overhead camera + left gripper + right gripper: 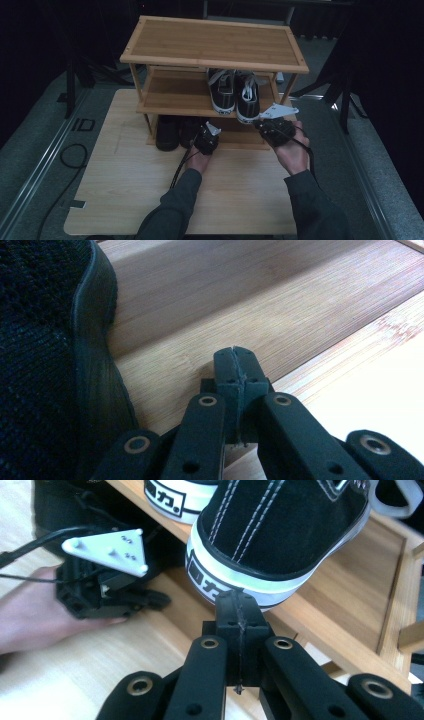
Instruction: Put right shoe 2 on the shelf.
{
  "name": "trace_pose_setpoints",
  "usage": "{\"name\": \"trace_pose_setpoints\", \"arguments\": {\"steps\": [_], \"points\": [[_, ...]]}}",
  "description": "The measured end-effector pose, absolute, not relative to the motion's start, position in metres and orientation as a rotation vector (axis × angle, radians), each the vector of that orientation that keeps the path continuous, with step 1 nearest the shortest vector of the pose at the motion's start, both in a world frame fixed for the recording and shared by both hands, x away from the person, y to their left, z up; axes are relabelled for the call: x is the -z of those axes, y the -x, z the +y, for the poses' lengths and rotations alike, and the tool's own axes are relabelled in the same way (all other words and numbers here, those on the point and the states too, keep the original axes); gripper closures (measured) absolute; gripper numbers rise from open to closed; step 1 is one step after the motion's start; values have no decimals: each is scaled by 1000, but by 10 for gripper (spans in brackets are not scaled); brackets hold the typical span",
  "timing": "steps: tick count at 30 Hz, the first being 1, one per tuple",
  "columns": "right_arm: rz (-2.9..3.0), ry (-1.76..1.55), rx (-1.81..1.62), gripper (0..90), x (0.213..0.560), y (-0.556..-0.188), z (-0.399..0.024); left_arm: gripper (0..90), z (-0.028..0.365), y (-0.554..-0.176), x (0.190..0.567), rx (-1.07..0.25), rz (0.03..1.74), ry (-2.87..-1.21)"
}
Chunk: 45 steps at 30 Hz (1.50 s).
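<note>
Right now our left gripper sits beside the dark shoe on the rack's bottom shelf, and our right gripper faces the sneaker heel above; both jaws are pressed together, empty. We should open wide before reaching in.

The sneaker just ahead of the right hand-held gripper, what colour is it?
The sneaker is black with white stitching and a white sole band, clearest in the right gripper view.

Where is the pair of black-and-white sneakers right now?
In the high view, the black-and-white sneakers sit on the right half of the wooden rack's middle shelf, heels outward, just above and beyond the right gripper.
</note>
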State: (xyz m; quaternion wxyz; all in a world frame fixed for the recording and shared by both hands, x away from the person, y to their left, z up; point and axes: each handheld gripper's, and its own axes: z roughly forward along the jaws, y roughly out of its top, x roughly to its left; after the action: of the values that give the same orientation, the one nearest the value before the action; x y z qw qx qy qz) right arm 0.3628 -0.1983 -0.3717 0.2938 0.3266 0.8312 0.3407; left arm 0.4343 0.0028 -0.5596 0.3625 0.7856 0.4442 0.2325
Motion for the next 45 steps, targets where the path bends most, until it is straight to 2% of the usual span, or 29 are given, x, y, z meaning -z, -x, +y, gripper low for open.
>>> {"name": "trace_pose_setpoints", "arguments": {"steps": [8, 36, 41, 45], "points": [[2186, -865, -908, 900, 371, -376, -191, 900, 3, -435, 560, -591, 1139, -2023], [2189, -865, -971, 900, 377, -387, -187, 900, -1, -434, 560, -597, 1145, -2025], [2198, -851, -986, 900, 380, -386, -191, 900, -1, -434, 560, -597, 1149, -2016], [2236, -889, -1006, 900, 387, -379, -209, 900, 0, -435, 559, -590, 1139, -2031]]}}
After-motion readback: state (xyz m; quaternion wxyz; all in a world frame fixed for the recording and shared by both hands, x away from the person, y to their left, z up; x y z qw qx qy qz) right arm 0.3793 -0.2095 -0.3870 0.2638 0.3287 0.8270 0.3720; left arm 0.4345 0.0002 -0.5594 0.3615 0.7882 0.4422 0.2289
